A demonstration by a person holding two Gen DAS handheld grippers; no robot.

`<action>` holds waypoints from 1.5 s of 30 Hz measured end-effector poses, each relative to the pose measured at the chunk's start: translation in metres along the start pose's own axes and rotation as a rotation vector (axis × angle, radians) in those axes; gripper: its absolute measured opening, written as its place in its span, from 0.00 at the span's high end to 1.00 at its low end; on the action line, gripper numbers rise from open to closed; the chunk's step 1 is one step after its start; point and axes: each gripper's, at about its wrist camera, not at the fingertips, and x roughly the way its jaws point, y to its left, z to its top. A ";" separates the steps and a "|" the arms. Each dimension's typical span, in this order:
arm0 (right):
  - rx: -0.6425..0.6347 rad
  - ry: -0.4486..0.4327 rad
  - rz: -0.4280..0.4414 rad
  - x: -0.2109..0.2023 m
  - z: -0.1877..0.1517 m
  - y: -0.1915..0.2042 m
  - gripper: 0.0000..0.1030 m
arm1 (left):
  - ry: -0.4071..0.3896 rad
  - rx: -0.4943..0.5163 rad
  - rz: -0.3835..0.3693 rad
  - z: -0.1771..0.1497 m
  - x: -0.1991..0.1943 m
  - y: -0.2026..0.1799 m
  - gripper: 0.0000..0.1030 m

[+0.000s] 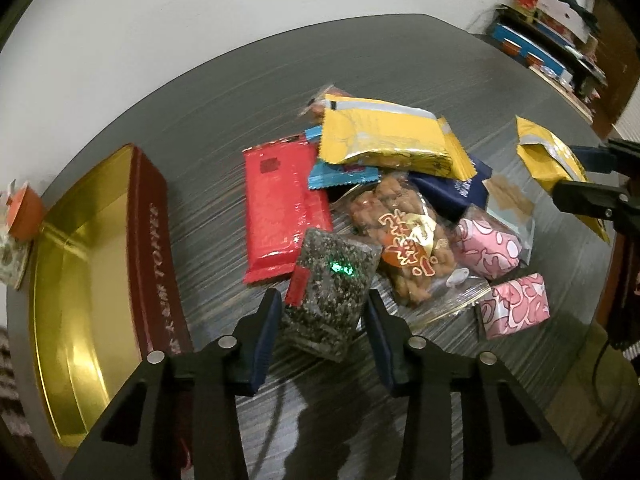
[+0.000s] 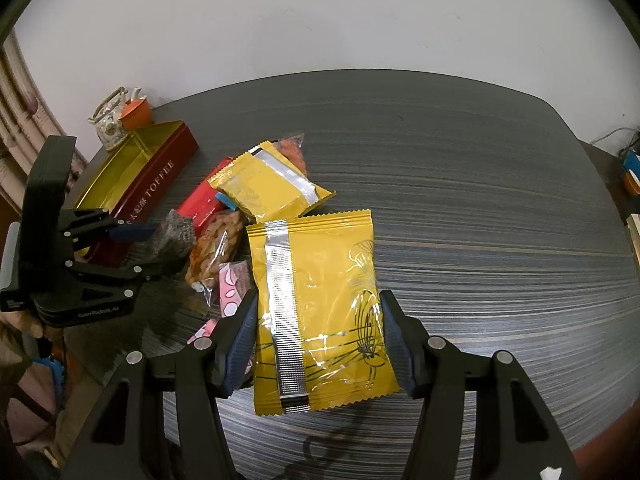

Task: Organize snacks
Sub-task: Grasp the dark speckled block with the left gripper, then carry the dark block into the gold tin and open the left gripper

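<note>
Left wrist: left tool (image 1: 324, 312) clamped on the speckled grey packet (image 1: 330, 292) at the near edge of the snack pile, open toffee tin (image 1: 92, 264) beside it on the worktop (image 1: 208, 92).

Right wrist: right tool (image 2: 318, 334) clamped on a yellow packet (image 2: 320, 308), held off the worktop.

Plain white wall (image 2: 320, 12), dark streaked wood-grain table (image 2: 480, 208), cluttered shelves (image 1: 560, 36) at the far right, patterned curtain (image 2: 24, 112)
</note>
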 end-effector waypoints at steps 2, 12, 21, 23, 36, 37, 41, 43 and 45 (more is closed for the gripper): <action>-0.001 -0.002 0.001 0.000 0.000 0.000 0.47 | 0.003 -0.023 -0.002 -0.004 -0.003 0.005 0.59; -0.008 -0.012 -0.005 0.000 0.002 0.002 0.47 | -0.019 -0.112 -0.015 -0.012 -0.025 0.022 0.62; -0.011 -0.015 -0.004 0.000 0.003 0.003 0.47 | 0.001 -0.130 -0.018 -0.014 -0.027 0.026 0.63; -0.011 -0.014 -0.002 0.000 0.003 0.003 0.47 | 0.016 -0.130 -0.006 -0.016 -0.023 0.026 0.63; -0.009 -0.007 0.007 0.001 0.004 0.001 0.47 | 0.086 -0.151 0.035 -0.005 0.003 0.015 0.63; -0.009 -0.008 0.008 0.001 0.003 0.001 0.47 | 0.084 -0.159 0.033 -0.004 0.004 0.016 0.64; -0.010 -0.010 0.008 0.001 0.003 0.001 0.47 | 0.081 -0.159 0.046 -0.001 0.004 0.015 0.64; -0.010 -0.011 0.007 0.001 0.003 0.001 0.47 | 0.073 -0.155 0.055 -0.005 0.002 0.014 0.64; -0.010 -0.011 0.006 0.001 0.003 0.001 0.47 | 0.066 -0.157 0.055 -0.005 -0.002 0.014 0.64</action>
